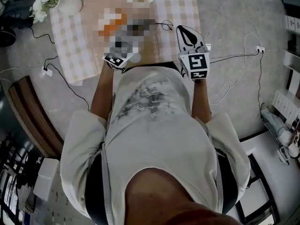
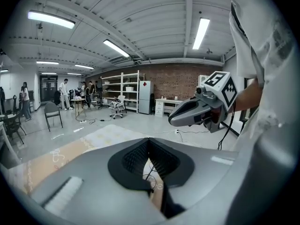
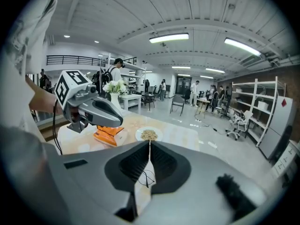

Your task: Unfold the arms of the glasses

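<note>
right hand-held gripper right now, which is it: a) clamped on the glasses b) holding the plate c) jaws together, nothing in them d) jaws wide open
c: the right gripper view shows the right hand-held gripper with its jaws together and nothing between them, while the glasses lie ungripped on the tablecloth.
</note>
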The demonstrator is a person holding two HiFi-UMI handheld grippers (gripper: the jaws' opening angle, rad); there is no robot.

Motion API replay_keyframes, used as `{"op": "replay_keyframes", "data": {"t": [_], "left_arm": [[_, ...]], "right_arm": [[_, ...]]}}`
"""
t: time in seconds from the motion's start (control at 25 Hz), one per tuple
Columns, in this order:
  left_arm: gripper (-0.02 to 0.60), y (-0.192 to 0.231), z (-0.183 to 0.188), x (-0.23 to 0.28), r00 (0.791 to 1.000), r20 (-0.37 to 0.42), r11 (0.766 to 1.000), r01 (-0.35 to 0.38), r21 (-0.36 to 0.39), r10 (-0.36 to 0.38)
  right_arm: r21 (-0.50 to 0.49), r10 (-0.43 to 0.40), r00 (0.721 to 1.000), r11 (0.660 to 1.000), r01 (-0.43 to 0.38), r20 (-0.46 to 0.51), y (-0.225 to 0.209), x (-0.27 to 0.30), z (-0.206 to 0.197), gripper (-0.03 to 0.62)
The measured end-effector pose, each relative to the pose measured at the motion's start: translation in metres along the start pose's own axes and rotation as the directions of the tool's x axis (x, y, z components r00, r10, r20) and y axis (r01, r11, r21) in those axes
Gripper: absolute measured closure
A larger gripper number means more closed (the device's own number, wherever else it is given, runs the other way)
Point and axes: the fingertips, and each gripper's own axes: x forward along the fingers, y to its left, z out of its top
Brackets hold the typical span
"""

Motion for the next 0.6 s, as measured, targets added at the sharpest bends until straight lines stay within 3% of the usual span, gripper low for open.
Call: {"op": "replay_keyframes", "data": {"t": [0.6], "left_arm": [[0.54, 0.0, -0.039, 0.039, 0.988, -0.134, 0.997, 0.072, 0.003, -0.071]], "right_arm": [[-0.001, 0.028, 0.995, 1.0, -0.028, -0.096, -0.009, 0.025, -0.038, 0.576]]}}
